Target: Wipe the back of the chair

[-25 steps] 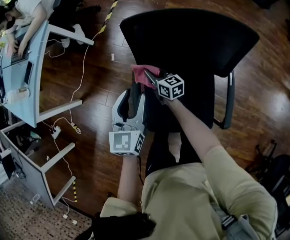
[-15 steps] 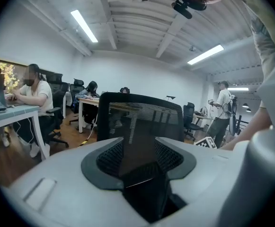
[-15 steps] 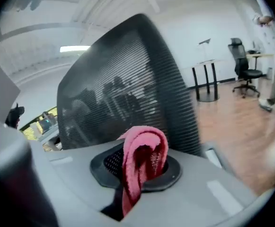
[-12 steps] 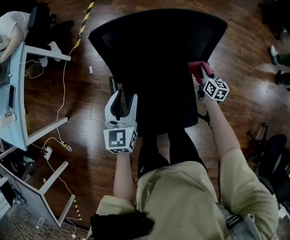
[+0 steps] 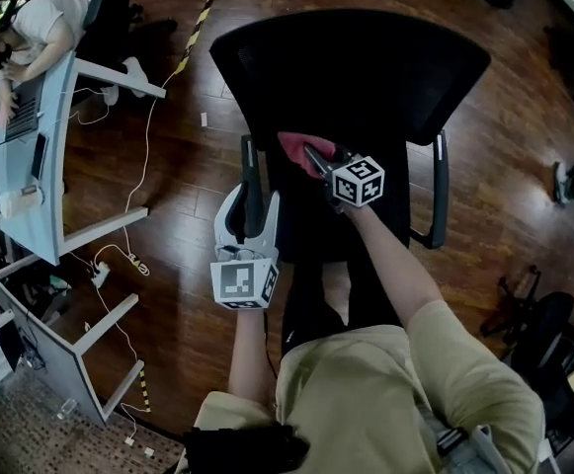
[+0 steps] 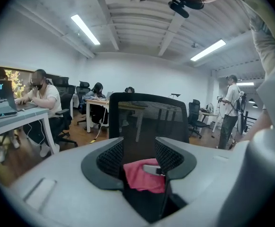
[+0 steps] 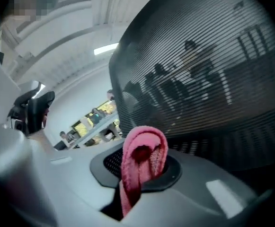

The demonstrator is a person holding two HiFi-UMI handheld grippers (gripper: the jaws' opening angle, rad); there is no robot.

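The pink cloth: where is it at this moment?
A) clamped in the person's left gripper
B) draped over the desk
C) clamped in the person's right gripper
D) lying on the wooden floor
C: the right gripper view shows the pink cloth folded between the jaws of the right gripper, close to the chair's mesh back; the left gripper has its jaws apart.

Dark wooden floor, black office chair standing at upper centre, pale desk along the left edge, white cable trailing beside it, power strip at lower left, yellow-black tape at upper left.
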